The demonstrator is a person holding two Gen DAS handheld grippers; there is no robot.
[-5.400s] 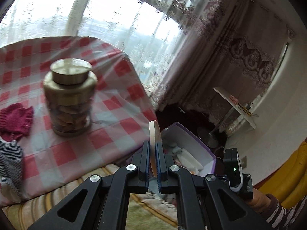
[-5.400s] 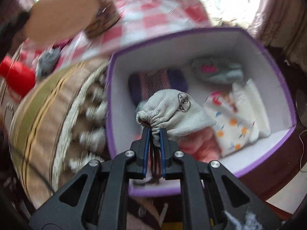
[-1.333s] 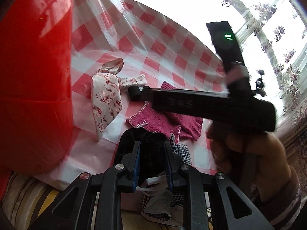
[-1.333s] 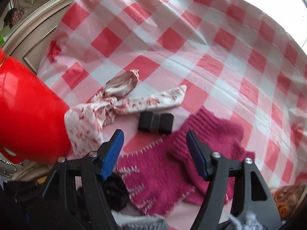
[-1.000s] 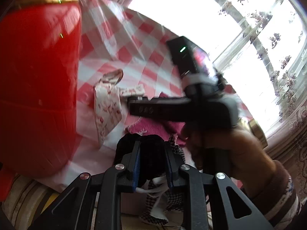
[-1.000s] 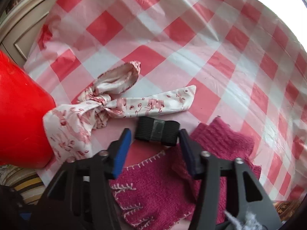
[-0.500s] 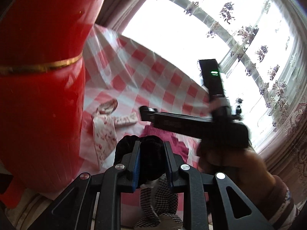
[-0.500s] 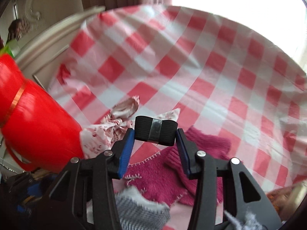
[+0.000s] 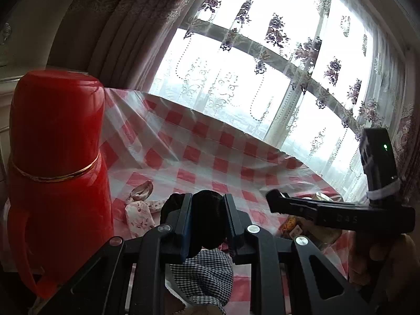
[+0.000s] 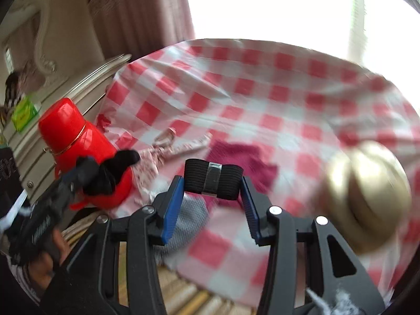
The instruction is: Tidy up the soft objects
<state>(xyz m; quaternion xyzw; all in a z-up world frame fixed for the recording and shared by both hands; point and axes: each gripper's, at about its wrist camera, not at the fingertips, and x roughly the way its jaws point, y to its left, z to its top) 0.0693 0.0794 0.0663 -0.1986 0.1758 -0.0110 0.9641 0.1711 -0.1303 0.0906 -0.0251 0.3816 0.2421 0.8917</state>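
the left gripper is clamped on a black soft thing, some kind of dark cloth bundle. its two fingers stand only a little apart and the black cloth fills the whole gap between them. a piece of black-and-white checked cloth hangs down under the fingers; i cannot tell if it is one piece with the black bundle. in the right wrist view the same gripper shows at the left edge, in front of the red flask, with the black cloth sticking out from its tip.

the right gripper holds a small black folded band with a grey strip around its middle. the fingers stand about half apart, and each blue pad presses on one end of the band, so the band bridges across the tips. the band is lifted above the table, not touching the cloth below.

on the red-and-white checked tablecloth there stay more soft things: a dark pink knitted piece just behind the band, a white cloth with small red flowers near the flask, and a grey knitted piece near the table edge under the right gripper. a jar with a gold lid stands at the right, blurred. the person's hand grips the handle of the right gripper.
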